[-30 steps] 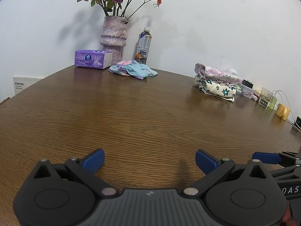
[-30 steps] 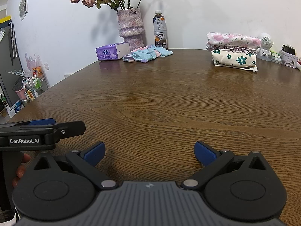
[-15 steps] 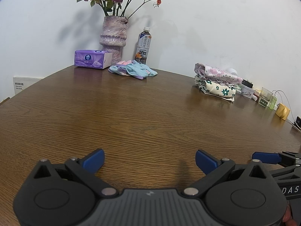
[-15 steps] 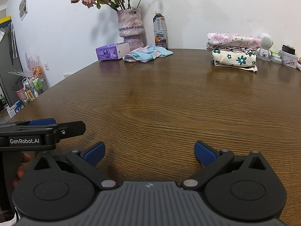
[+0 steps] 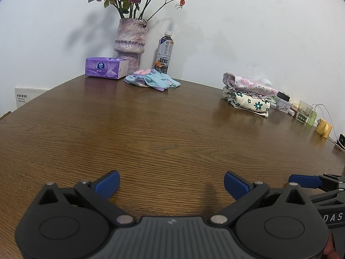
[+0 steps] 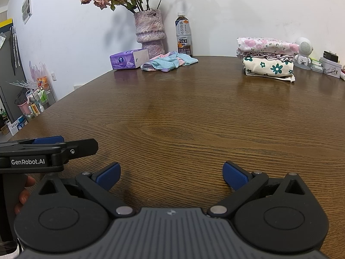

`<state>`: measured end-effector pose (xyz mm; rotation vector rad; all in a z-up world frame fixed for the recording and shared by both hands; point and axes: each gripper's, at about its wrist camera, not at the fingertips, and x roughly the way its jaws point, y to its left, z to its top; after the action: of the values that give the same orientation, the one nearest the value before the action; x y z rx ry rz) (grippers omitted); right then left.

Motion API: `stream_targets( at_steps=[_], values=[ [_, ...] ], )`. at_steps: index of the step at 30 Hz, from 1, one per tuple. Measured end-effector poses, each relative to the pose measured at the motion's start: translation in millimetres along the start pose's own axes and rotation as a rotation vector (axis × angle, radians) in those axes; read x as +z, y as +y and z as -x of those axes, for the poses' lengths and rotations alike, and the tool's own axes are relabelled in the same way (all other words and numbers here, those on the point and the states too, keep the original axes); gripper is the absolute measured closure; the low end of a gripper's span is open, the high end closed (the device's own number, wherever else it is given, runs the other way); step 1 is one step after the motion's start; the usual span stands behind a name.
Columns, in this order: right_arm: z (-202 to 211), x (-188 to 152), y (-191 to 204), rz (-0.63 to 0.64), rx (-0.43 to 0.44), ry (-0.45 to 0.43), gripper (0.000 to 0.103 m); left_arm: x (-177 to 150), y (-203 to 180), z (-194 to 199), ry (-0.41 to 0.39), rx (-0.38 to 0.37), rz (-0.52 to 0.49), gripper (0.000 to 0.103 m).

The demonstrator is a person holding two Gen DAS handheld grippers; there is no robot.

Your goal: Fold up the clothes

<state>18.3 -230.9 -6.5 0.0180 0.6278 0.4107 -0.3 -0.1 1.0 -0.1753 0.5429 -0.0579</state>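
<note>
1. The loose clothes [image 5: 152, 81] lie in a crumpled pastel heap at the far edge of the table [image 5: 172, 133], just in front of the vase [image 5: 130, 41] and the bottle [image 5: 165, 52].
2. A folded stack [image 6: 267, 61] sits far right, apparently two pieces.
3. The left gripper [image 5: 171, 183] and the right gripper [image 6: 171, 173] both hover near the table's front edge, jaws spread wide, holding nothing.
4. A tissue box [image 5: 106, 68] stands left of the vase.

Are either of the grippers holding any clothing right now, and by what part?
Nothing is held. The left gripper and right gripper both have open, empty jaws.
</note>
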Motion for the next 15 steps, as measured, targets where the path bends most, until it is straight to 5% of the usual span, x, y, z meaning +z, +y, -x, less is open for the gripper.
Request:
stream_targets(
  at_steps=[15],
  values=[
    [0.0,0.1,-0.3,-0.001,0.001,-0.001,0.001,0.0,-0.2,0.0,-0.001,-0.003,0.004,0.000]
  ],
)
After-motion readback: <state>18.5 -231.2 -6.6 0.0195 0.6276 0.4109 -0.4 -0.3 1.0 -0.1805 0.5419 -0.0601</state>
